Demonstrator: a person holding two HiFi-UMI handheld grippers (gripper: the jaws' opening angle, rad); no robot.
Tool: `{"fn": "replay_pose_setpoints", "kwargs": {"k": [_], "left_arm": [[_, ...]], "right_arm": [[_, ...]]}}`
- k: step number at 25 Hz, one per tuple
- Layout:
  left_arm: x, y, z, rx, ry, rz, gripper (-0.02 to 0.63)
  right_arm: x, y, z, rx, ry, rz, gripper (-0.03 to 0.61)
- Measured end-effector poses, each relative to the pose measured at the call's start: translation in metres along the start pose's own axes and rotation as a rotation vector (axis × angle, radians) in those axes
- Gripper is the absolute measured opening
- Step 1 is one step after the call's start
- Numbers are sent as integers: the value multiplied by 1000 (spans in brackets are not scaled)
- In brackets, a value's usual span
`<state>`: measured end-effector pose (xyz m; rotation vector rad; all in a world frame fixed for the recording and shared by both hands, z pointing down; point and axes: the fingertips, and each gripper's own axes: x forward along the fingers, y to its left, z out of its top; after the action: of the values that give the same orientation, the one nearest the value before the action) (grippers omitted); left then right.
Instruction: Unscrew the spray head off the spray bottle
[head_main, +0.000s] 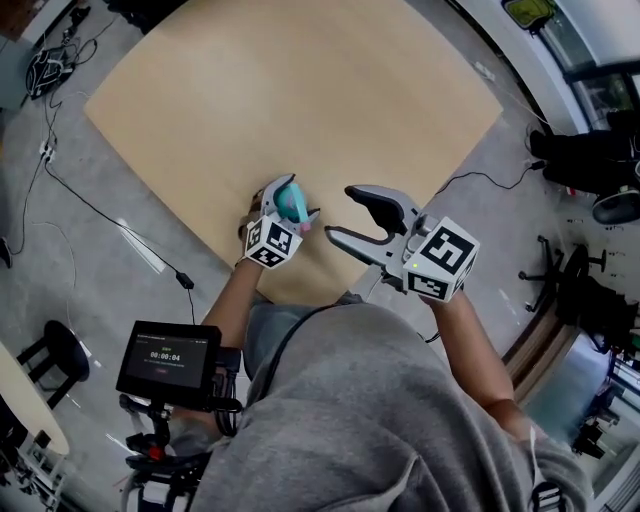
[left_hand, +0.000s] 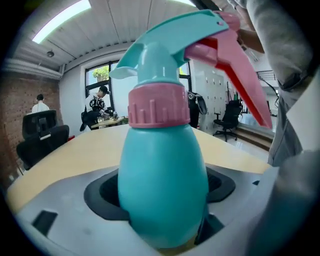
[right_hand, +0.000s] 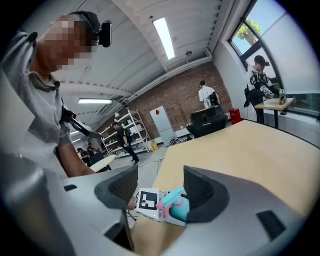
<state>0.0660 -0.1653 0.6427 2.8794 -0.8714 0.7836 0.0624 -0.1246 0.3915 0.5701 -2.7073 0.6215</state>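
Evidently the spray head (left_hand: 165, 55) is still seated on the spray bottle (left_hand: 162, 185), with its pink collar (left_hand: 156, 106) screwed down, so nothing is undone yet. The bottle is gripped upright by the left gripper (head_main: 290, 200) at the table's (head_main: 300, 100) near edge. The right gripper (head_main: 340, 212) is held open and empty, just beside it. All the unscrewing is judged to remain.

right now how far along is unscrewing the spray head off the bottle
Done: nothing unscrewed yet. The spray head sits on the spray bottle, with its pink collar seated on the shoulder. In hand: the left gripper clasps the bottle's body; the right gripper is open and empty beside it. Left: grip the head and twist it off.
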Motion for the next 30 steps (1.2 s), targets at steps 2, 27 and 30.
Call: {"fn": "replay_pose_setpoints", "kwargs": {"k": [2,27,30], "left_arm": [[-2,1,0,35,69,25,402],[-83,-20,116,227,112,-160,390],[-107,-61,124,212,27,-413,388]], "right_arm": [[15,-1,-4,24,25,8,289],[34,16,-7,-284,322,152,123],[16,56,-18,-622,406,467,123]]}}
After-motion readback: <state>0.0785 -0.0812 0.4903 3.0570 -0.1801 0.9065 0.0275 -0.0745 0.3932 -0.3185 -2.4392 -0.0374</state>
